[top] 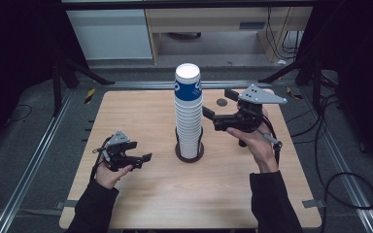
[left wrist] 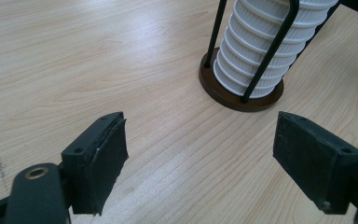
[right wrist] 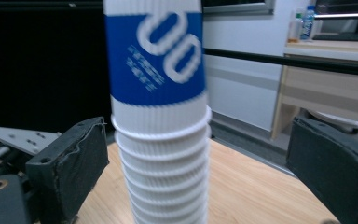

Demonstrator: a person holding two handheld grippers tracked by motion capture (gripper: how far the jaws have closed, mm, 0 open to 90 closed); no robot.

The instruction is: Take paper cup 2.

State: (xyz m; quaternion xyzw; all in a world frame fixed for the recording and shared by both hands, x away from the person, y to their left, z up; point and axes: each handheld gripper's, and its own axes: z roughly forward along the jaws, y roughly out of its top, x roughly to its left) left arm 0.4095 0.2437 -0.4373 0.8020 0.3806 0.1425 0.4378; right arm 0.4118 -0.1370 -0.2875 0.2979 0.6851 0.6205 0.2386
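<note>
A tall stack of white ribbed paper cups (top: 188,127) stands at the table's middle in a black wire holder with a round brown base (top: 190,155). The top cup (top: 188,86) has a blue band with white print. My right gripper (top: 217,103) is raised at the stack's right, level with its upper half. It is open, and in the right gripper view the stack (right wrist: 163,149) stands between its pads without touching them. My left gripper (top: 144,159) is low on the table at the left, open and empty. Its view shows the holder base (left wrist: 233,95) ahead.
The wooden table (top: 126,111) has a small dark round grommet (top: 222,102) behind the stack. Metal rails and cables run along the floor on both sides. A pale desk (top: 213,19) stands beyond the far edge.
</note>
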